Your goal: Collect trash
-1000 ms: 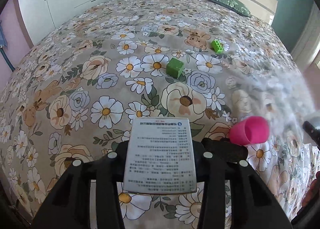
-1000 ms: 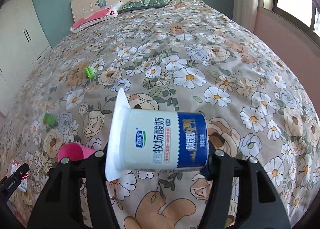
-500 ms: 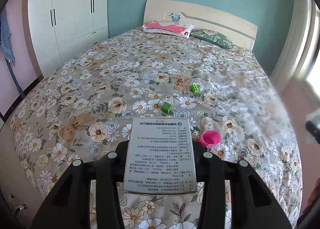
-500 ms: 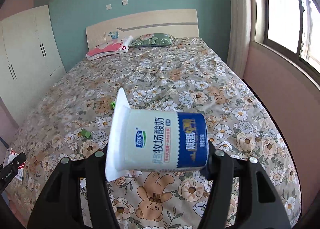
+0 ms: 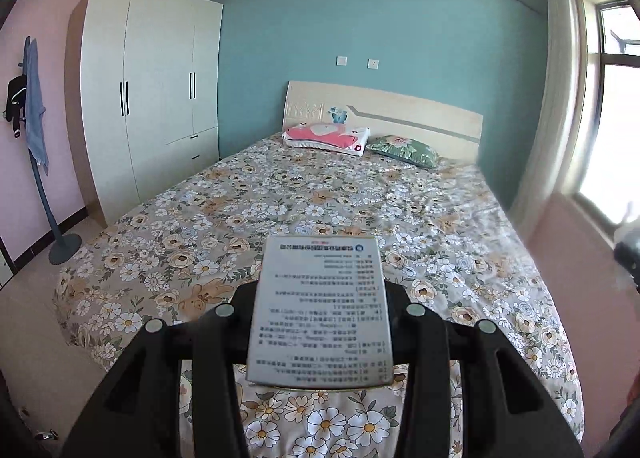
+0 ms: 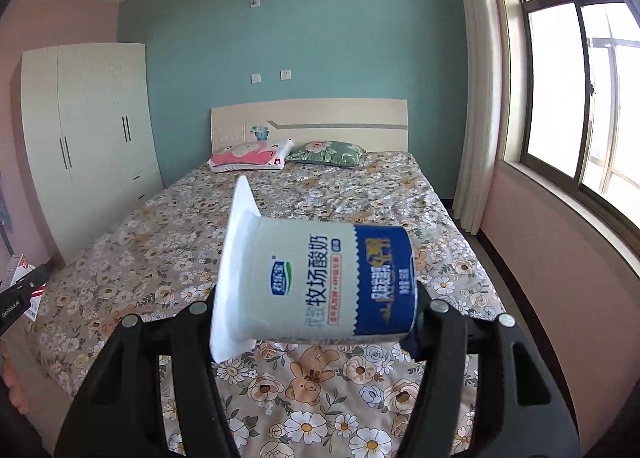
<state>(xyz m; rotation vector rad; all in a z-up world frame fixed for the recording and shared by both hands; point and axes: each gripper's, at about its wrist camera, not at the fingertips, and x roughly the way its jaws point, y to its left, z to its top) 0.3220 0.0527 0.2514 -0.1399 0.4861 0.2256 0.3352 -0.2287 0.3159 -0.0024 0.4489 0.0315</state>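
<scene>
My left gripper [image 5: 320, 322] is shut on a flat grey printed carton box [image 5: 320, 310], held high above the foot of the bed. My right gripper [image 6: 316, 306] is shut on a white and blue yogurt cup [image 6: 320, 282] lying sideways, its rim to the left, also held well above the bed. The left gripper with its box also shows at the left edge of the right wrist view [image 6: 20, 290]. The right gripper appears as a blur at the right edge of the left wrist view [image 5: 628, 254].
A bed with a floral cover [image 5: 320, 201] fills the middle, with two pillows [image 5: 326, 137] at the headboard. A white wardrobe [image 5: 152, 97] and a coat stand [image 5: 40, 161] are on the left. A window [image 6: 568, 97] and pink wall are on the right.
Both grippers have pulled up and back from the bed, still holding the box and the cup. The green blocks and pink cup on the bed are no longer in sight.
</scene>
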